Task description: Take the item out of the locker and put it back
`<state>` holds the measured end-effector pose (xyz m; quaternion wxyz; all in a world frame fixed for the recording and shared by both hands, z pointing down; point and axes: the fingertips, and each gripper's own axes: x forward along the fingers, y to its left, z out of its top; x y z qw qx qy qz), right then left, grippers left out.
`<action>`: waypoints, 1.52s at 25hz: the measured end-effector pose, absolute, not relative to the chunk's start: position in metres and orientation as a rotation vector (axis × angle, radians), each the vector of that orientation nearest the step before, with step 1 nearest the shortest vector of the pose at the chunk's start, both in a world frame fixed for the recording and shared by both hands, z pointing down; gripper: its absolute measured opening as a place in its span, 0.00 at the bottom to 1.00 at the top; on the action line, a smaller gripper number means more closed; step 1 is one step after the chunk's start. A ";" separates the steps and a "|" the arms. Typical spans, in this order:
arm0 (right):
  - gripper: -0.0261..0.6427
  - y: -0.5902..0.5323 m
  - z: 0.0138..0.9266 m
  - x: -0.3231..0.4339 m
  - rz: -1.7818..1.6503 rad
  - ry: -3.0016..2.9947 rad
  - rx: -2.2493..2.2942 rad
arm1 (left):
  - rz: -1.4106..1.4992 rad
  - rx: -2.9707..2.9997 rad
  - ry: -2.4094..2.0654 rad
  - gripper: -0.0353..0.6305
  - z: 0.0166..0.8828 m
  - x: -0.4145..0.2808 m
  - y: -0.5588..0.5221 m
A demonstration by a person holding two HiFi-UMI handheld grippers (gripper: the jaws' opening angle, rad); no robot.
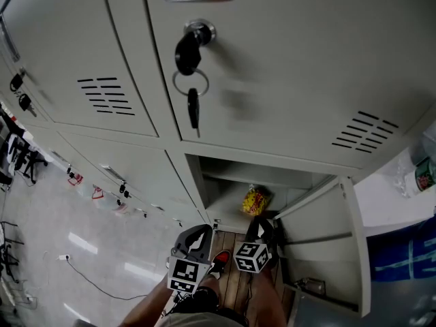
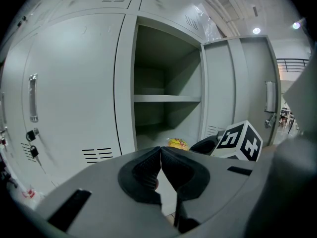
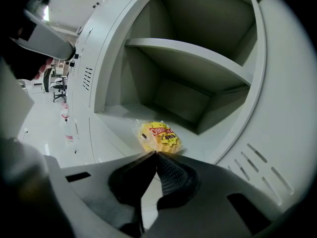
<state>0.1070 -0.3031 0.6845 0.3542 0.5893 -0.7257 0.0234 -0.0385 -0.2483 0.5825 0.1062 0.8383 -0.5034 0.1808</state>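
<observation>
A yellow snack packet [image 1: 255,199] [image 3: 159,137] lies on the floor of the open lower locker compartment [image 1: 225,196], near its front edge. My right gripper [image 1: 262,227] [image 3: 154,152] reaches into the opening, and its jaws are closed together on the packet's near edge. My left gripper [image 1: 197,236] [image 2: 161,148] hangs just left of it, outside the opening, shut with nothing between its pads. In the left gripper view the packet [image 2: 177,143] shows past the jaw tips, with the right gripper's marker cube [image 2: 240,140] beside it.
The locker door [image 1: 340,244] stands swung open on the right. A bare shelf [image 3: 188,58] spans the compartment above the packet. A key bunch [image 1: 191,53] hangs from the closed door above. Closed lockers stand to the left, over a glossy floor [image 1: 41,251].
</observation>
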 end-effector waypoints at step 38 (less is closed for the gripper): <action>0.07 -0.109 0.466 0.104 -0.054 -2.266 1.865 | 0.311 2.645 -1.615 0.09 0.462 -0.038 -0.105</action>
